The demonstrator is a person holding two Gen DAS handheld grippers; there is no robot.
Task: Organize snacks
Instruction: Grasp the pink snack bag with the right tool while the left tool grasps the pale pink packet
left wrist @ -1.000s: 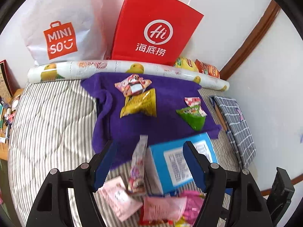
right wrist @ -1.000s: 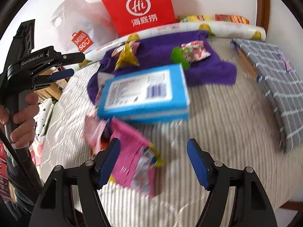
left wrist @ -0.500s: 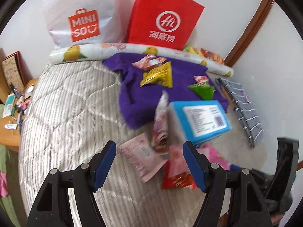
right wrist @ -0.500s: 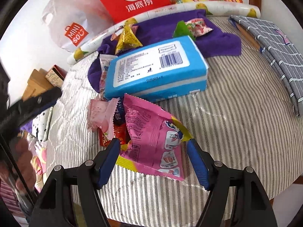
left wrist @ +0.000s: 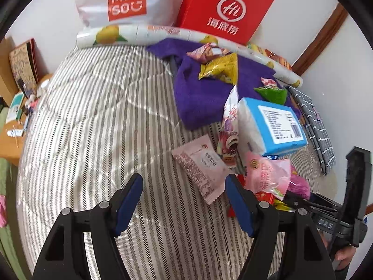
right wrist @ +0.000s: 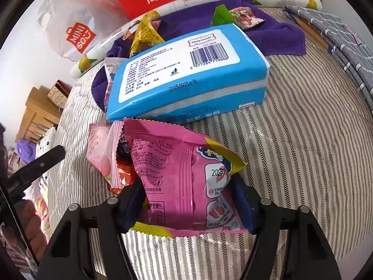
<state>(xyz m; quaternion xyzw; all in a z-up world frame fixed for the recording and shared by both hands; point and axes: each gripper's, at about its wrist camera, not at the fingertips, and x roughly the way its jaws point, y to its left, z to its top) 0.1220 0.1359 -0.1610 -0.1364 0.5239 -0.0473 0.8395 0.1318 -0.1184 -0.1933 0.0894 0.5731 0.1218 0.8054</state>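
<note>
The right tongs (right wrist: 186, 200) were closing around a pink snack packet (right wrist: 184, 175) at the bottom centre of the right wrist view. The packet filled the gap between the two blue pads, and its edges lay against them. Whether the pads already pressed it could not be told. Half a second before, the pads stood clear on either side of the packet; a second before, it lay off to the lower left of a wider gap.

Just above the packet lay a blue tissue pack (right wrist: 186, 74), which had grown larger in the frame. To the packet's left sat a pale pink sachet (right wrist: 100, 154) and a red wrapper (right wrist: 123, 175), touching it.

The left tongs (left wrist: 184, 200) stood wide with nothing between them, over bare striped bedding (left wrist: 93, 121) at the bottom centre of the left wrist view. A second earlier a tall pink wrapper and the tissue pack had sat between their tips; now the snack pile lay off to the right. A pale pink flat packet (left wrist: 200, 163) lay just above the right pad, near it but apart.

Further out, at right of centre, stood the upright floral wrapper (left wrist: 229, 121) against the tissue pack. Beyond them a purple towel (left wrist: 198, 98) carried a yellow bag (left wrist: 221, 70) and a green packet (left wrist: 272, 93). At the top, a white shopping bag (left wrist: 126, 0) and a red paper bag (left wrist: 223, 11) leaned on the wall behind a fruit-print roll (left wrist: 130, 32). The right tongs' black body showed at the lower right edge.
</note>
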